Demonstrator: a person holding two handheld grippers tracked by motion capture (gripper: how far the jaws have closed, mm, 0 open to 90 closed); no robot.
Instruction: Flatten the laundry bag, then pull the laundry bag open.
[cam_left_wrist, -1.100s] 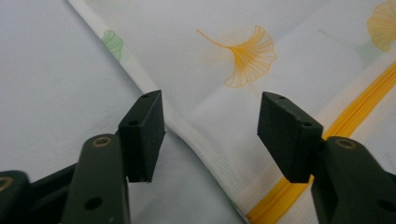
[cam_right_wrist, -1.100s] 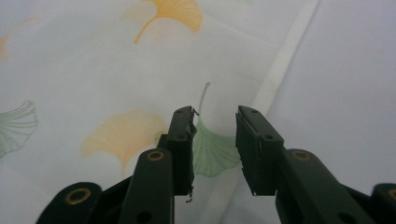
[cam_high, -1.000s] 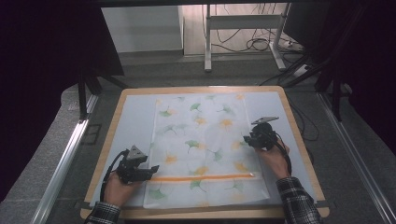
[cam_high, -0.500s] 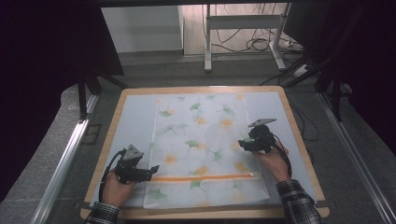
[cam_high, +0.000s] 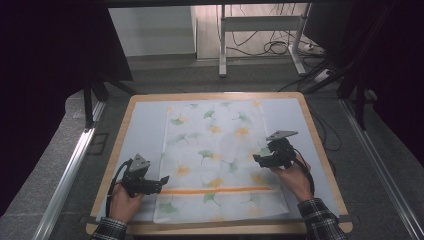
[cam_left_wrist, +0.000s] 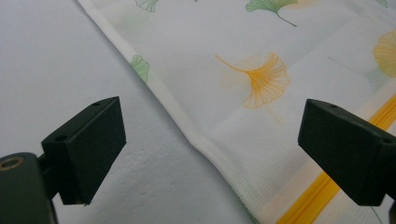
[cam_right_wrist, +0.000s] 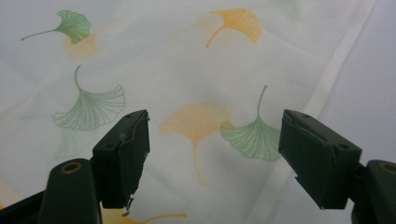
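Note:
A white cloth (cam_high: 215, 160) printed with green and yellow ginkgo leaves lies flat on the board, an orange stripe (cam_high: 215, 190) crossing it near the front. My left gripper (cam_high: 162, 180) hovers open at the cloth's left hem (cam_left_wrist: 187, 128), jaws astride the edge, nothing between them. My right gripper (cam_high: 256, 159) is open above the cloth's right part, near its right hem (cam_right_wrist: 322, 93). Under it lie a yellow leaf (cam_right_wrist: 196, 123) and a green leaf (cam_right_wrist: 254, 137).
The cloth rests on a pale mat inside a wooden-framed board (cam_high: 320, 145). A metal rail (cam_high: 67, 172) runs along the left. Desk legs and cables (cam_high: 270, 47) stand beyond the table's far edge. Dark curtains hang on both sides.
My right gripper has moved slightly left and nearer, farther over the cloth. The left gripper has barely shifted at the left hem.

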